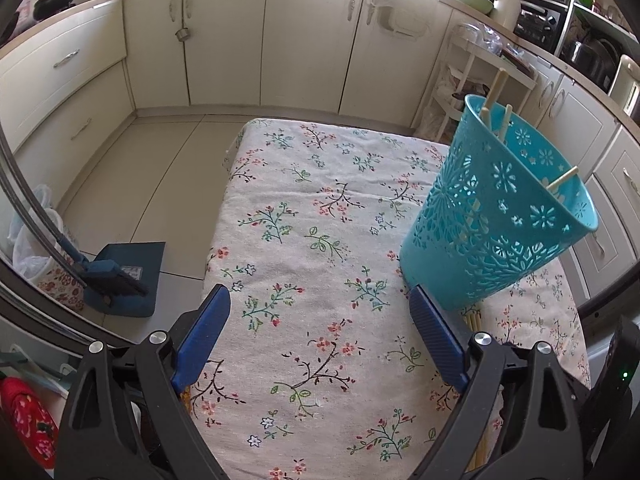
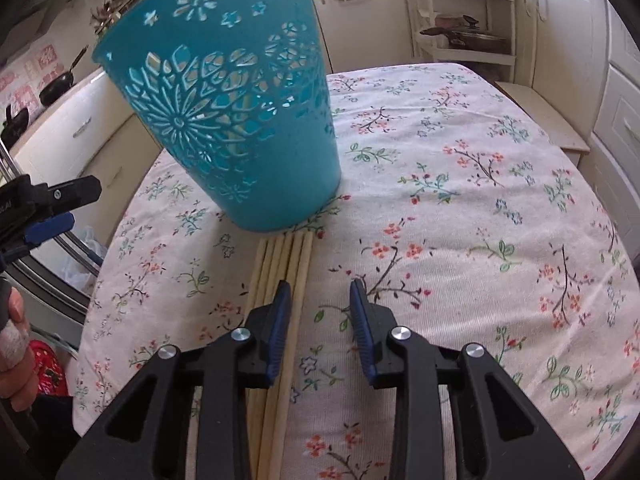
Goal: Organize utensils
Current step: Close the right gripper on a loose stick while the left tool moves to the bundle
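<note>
A teal perforated basket [image 1: 496, 216] stands on the floral tablecloth [image 1: 320, 264] with a few wooden chopsticks [image 1: 496, 92] sticking out of it. It also shows in the right wrist view [image 2: 224, 96]. Several loose wooden chopsticks [image 2: 280, 276] lie side by side on the cloth in front of the basket's base, partly under my right gripper's left finger. My right gripper [image 2: 320, 300] is open and empty, just above them. My left gripper [image 1: 320, 320] is open wide and empty, left of the basket. A few chopstick ends [image 1: 474, 320] show beside its right finger.
Cream kitchen cabinets [image 1: 224, 40] run behind the table. A blue dustpan and brush [image 1: 120, 276] sit on the tiled floor at the left. A white shelf rack [image 2: 468, 20] with pots stands beyond the table. The left gripper [image 2: 44, 208] shows at the right wrist view's left edge.
</note>
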{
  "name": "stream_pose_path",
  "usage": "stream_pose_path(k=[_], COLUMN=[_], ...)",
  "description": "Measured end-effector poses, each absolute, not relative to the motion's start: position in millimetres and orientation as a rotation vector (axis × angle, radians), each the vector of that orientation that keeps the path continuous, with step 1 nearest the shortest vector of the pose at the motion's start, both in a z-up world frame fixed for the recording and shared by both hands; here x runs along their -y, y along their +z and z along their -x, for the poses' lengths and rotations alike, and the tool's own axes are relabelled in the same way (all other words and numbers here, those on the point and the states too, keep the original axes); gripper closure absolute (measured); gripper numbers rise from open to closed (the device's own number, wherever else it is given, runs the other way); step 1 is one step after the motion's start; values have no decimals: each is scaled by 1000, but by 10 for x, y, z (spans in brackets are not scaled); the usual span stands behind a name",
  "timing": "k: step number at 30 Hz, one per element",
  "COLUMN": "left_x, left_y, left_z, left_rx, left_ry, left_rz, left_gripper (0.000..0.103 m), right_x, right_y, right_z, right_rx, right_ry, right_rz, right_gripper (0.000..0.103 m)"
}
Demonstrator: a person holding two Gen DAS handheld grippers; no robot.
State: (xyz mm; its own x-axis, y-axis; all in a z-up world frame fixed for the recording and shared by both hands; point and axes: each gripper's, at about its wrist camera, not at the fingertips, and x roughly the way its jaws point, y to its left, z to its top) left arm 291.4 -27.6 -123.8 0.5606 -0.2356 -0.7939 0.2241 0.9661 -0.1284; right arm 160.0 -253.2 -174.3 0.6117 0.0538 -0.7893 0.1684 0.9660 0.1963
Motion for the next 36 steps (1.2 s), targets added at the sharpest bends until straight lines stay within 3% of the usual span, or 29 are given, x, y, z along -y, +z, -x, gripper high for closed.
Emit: stream_pose_path(k=[8,13,16,21,36], left_x=[472,629,775,1031,1153], left_y=[-1371,-1488,-1591,-1736,-1918], left_z=[-2866,-2823,-2754,-2625,-2625], left_rx=[-971,-997,-1021,-1034,-1078], left_ry=[-304,-336,-375,-423,-445], left_rz=[-76,-131,-174,-243,-233], left_gripper=[16,16,16,16,16], right_x=[2591,2431,2491,2780,2903], right_y=[-1751,-1730,-1715,-1740,-1770], right_z=[-1638,-1635,-1617,-1558,-1574], right_rx=[-922,-943,-969,-963,-944], right_ry=[-22,19,66,67,89], right_rz=[-223,-54,-12,-143,-255], right_gripper=[79,80,86,92,92])
